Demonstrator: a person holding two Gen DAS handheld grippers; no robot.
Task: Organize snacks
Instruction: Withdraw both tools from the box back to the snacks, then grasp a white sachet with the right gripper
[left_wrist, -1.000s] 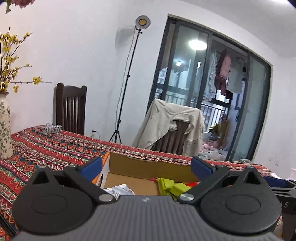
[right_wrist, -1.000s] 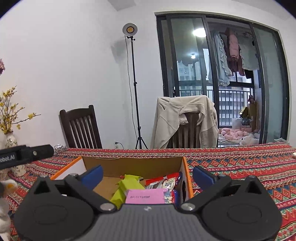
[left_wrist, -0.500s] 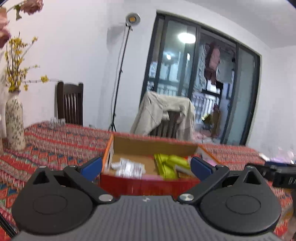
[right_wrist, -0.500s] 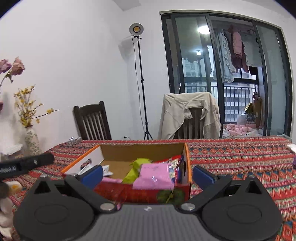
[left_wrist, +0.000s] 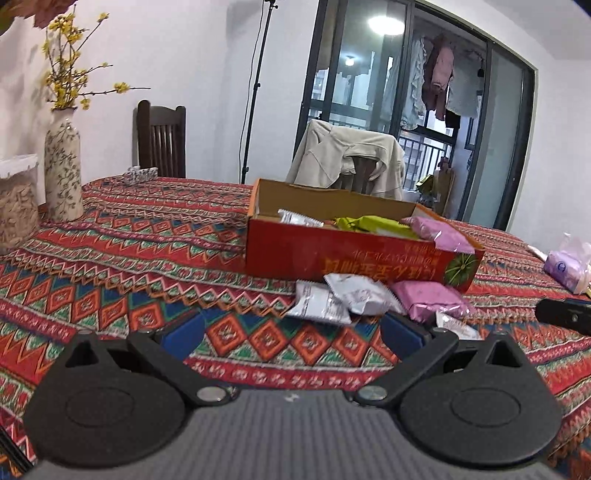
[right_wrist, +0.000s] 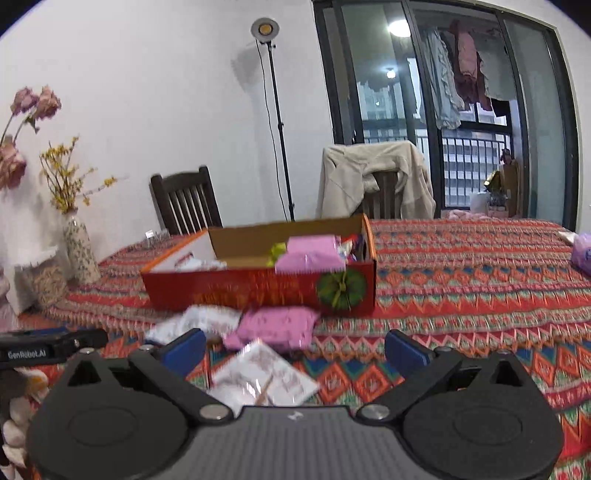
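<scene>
Left wrist view: the left gripper (left_wrist: 291, 330) sits low in frame, jaws spread wide with nothing between them. Above it, centre frame, the red snack box (left_wrist: 354, 258) rests on the patterned tablecloth (left_wrist: 122, 258), packets inside. Touching its front wall lie white packets (left_wrist: 340, 299) and a pink packet (left_wrist: 430, 300). Right wrist view, the right gripper (right_wrist: 293, 349) is also wide open and empty, a clear packet (right_wrist: 264, 374) lying lower centre between its fingers.

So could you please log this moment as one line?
left gripper: open, empty | right gripper: open, empty | box: part filled | packets: loose before box
</scene>
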